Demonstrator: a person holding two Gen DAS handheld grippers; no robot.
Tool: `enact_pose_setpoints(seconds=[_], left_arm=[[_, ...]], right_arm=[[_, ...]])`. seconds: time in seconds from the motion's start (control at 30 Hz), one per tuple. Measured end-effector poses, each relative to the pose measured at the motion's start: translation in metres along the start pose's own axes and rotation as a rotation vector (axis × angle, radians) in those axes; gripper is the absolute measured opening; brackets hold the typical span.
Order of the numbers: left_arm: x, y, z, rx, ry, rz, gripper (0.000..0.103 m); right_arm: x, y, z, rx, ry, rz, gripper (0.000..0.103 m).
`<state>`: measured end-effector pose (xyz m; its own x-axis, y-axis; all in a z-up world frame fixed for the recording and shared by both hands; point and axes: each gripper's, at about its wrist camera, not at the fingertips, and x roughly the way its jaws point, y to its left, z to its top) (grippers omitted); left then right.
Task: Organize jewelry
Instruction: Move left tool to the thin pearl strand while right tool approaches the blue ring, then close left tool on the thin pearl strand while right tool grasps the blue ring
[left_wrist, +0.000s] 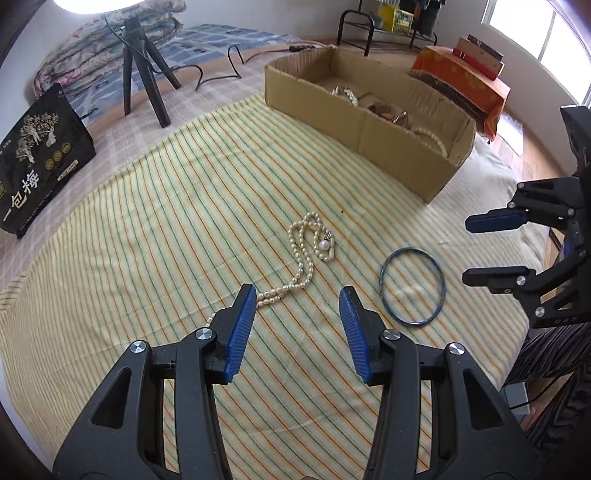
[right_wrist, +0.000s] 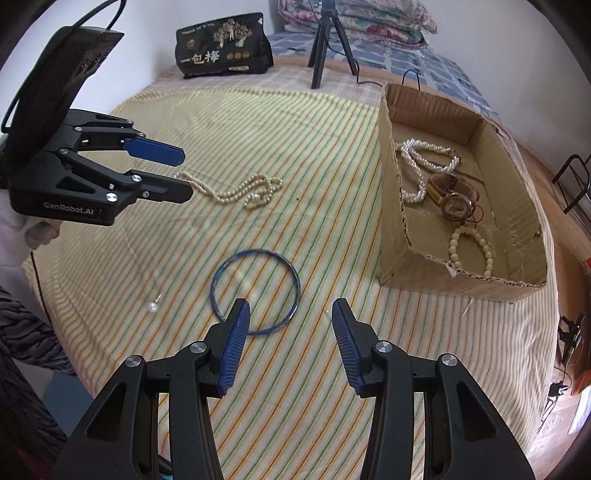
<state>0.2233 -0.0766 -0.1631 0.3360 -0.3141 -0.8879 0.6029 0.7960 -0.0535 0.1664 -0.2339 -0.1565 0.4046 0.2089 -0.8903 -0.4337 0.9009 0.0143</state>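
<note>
A pearl necklace (left_wrist: 303, 254) lies on the striped cloth just ahead of my open, empty left gripper (left_wrist: 297, 295); it also shows in the right wrist view (right_wrist: 236, 190). A blue bangle (right_wrist: 255, 291) lies flat in front of my open, empty right gripper (right_wrist: 288, 310); it also shows in the left wrist view (left_wrist: 412, 286). A single pearl earring (right_wrist: 154, 304) lies to the bangle's left. The cardboard box (right_wrist: 391, 192) at the right holds a pearl necklace (right_wrist: 417, 162), a watch (right_wrist: 456, 206) and a bead bracelet (right_wrist: 472, 247). The right gripper (left_wrist: 469, 251) also appears in the left wrist view.
A black printed bag (left_wrist: 40, 158) and a black tripod (left_wrist: 142, 70) stand at the far side of the bed. Folded quilts (right_wrist: 354, 14) lie behind them. A cable (left_wrist: 218, 70) runs near the box. The bed edge drops off to the right of the box.
</note>
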Motion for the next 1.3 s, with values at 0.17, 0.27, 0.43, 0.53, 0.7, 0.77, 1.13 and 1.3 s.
enact_pose_setpoints(seconds=[0.17,0.27,0.43,0.53,0.7,0.77,1.13,1.3], left_arm=[[0.015,-0.007,0.000,0.051,0.036,0.011,0.047],[0.026,-0.011,0.001,0.076,0.061,0.035,0.047],[0.041,-0.012,0.004,0.091,0.086,0.065,0.047],[0.045,-0.011,0.006,0.100,0.090,0.071,0.047],[0.051,-0.010,0.007,0.106,0.091,0.065,0.047],[0.054,-0.008,0.007,0.101,0.089,0.054,0.047],[0.054,-0.014,0.008,0.113,0.075,0.035,0.013],[0.054,-0.019,0.006,0.120,0.064,0.043,0.005]], right_arm=[[0.009,-0.009,-0.001,0.038,0.035,0.038,0.045],[0.014,-0.009,-0.001,0.039,0.046,0.043,0.045],[0.021,-0.009,0.002,0.044,0.055,0.051,0.045],[0.026,-0.010,0.005,0.053,0.063,0.053,0.045],[0.037,-0.012,0.006,0.060,0.085,0.053,0.045],[0.042,-0.010,0.005,0.052,0.094,0.046,0.045],[0.047,-0.005,0.003,0.043,0.078,0.015,0.028],[0.050,-0.003,0.005,0.044,0.072,0.026,0.008]])
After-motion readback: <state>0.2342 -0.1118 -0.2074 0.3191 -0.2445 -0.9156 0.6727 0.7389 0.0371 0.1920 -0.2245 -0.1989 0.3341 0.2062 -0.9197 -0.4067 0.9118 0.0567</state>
